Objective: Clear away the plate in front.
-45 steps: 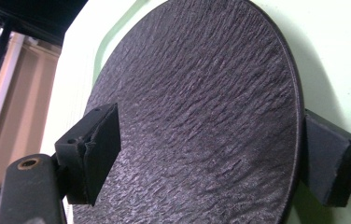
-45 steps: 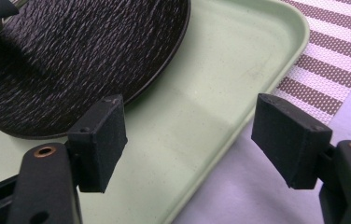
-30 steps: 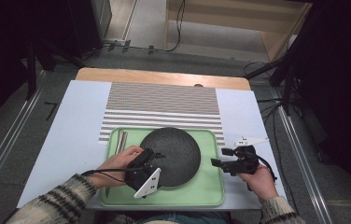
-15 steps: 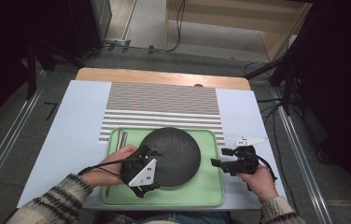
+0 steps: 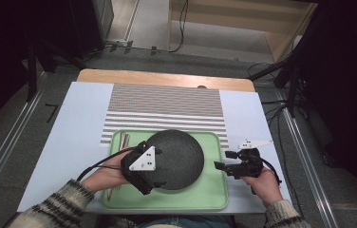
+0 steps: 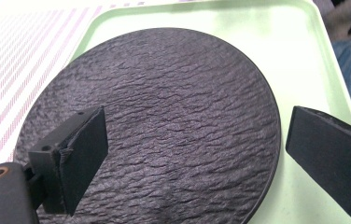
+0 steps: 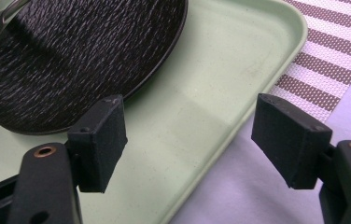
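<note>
A pale green tray (image 5: pixel 214 194) sits at the near edge of the desk (image 5: pixel 72 123), partly over a striped placemat (image 5: pixel 164 107). A round black plate (image 5: pixel 179 156) with a rough, rippled surface lies on the tray, left of its middle. The left hand-held gripper (image 5: pixel 154 164) hovers over the plate's near-left part, jaws spread wide with nothing between them. The right hand-held gripper (image 5: pixel 224 160) hangs at the tray's right rim, jaws also spread and empty, one over the tray and one over the desk. Two chopsticks (image 5: pixel 122 142), I think, lie along the tray's left side.
</note>
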